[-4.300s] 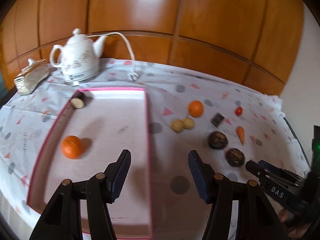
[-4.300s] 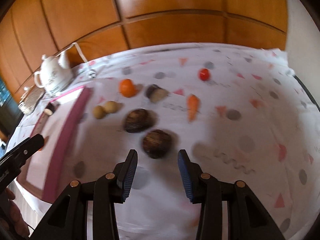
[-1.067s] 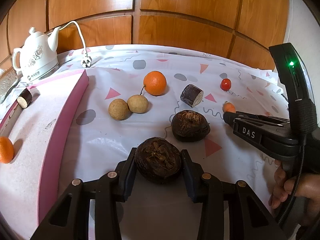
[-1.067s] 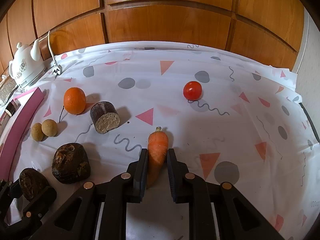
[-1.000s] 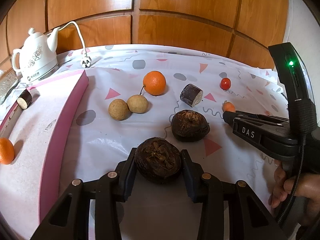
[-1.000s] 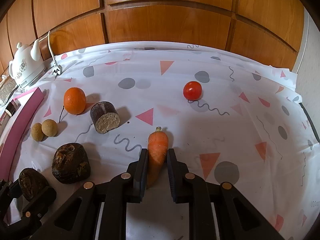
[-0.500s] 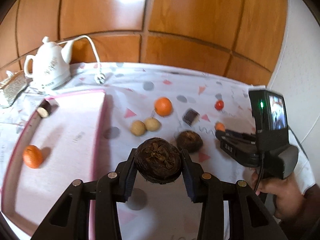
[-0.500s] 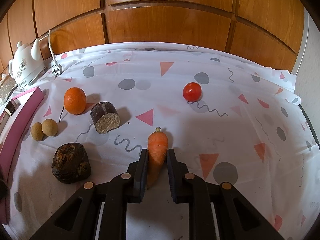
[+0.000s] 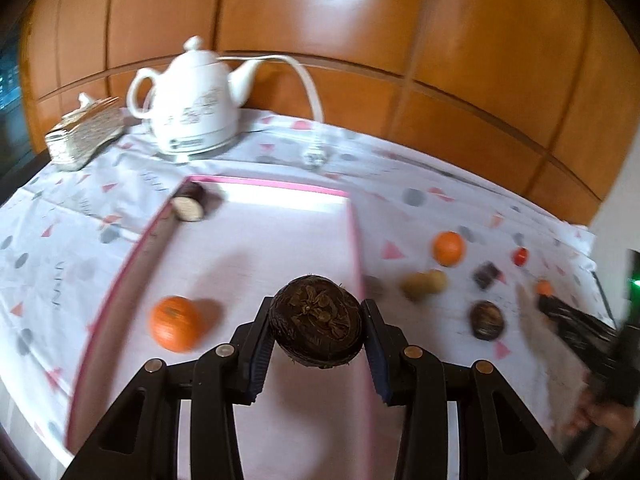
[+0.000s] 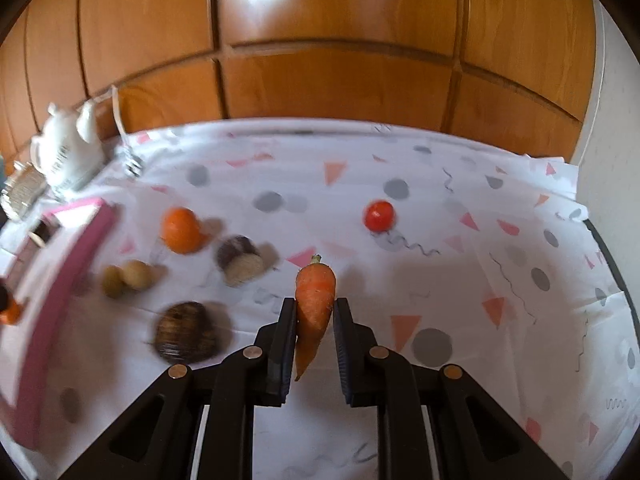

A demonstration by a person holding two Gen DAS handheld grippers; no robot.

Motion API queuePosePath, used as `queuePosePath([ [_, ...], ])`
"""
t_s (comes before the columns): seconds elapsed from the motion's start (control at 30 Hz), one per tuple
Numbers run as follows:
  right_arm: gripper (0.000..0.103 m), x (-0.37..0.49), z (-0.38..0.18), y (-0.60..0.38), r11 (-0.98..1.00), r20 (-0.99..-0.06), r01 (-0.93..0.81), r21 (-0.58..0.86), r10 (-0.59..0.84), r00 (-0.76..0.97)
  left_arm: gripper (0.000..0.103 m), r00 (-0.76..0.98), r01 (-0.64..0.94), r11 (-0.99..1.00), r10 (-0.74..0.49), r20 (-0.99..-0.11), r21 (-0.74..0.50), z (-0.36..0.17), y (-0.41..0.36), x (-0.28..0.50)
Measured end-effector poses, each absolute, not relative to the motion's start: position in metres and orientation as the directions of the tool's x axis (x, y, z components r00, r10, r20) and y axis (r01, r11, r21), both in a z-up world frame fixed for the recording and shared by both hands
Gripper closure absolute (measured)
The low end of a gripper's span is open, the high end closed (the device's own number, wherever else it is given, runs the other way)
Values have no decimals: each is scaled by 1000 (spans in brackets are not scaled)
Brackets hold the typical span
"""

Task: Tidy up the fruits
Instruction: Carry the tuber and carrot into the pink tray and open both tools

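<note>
My left gripper [image 9: 316, 322] is shut on a dark brown round fruit [image 9: 315, 326] and holds it above the right edge of the pink-rimmed tray [image 9: 356, 236]. The tray holds an orange [image 9: 175, 329] and a dark cut piece [image 9: 189, 205]. My right gripper [image 10: 315, 322] is shut on a carrot [image 10: 314, 300], lifted off the cloth. On the cloth lie another orange [image 10: 181, 230], two small tan fruits [image 10: 128, 278], a second dark brown fruit [image 10: 186, 338], a dark cut piece [image 10: 240, 266] and a red tomato [image 10: 378, 216].
A white teapot [image 9: 192, 120] with cord and plug stands behind the tray, a woven box [image 9: 82, 136] to its left. Wooden panelling closes the back. The patterned tablecloth [image 10: 480, 280] runs to a white wall at the right.
My left gripper took the dark brown fruit, lifted it and carried it left over the tray. My right gripper closed on the carrot and has now raised it off the cloth.
</note>
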State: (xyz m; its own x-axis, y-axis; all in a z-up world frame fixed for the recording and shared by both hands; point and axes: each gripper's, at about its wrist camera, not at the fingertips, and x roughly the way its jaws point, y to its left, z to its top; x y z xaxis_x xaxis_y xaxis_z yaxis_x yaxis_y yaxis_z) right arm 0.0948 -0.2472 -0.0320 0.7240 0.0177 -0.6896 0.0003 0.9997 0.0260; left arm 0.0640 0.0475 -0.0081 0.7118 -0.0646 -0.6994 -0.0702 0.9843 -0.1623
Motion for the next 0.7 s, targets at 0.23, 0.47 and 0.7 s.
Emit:
queuePosePath([
  [0.23, 85, 75, -3, -189, 978, -646, -196, 75, 197, 738, 61, 705, -153, 980, 18, -709, -127, -11, 85, 83],
  [0.47, 85, 68, -5, -125, 917, -668, -357, 179, 380, 640, 52, 713, -200, 972, 60, -698, -120, -7, 99, 83],
  [0.7, 85, 68, -2, -67, 848, -672, -451, 277, 507, 540, 43, 728, -248, 961, 102, -678, -121, 2, 113, 66],
])
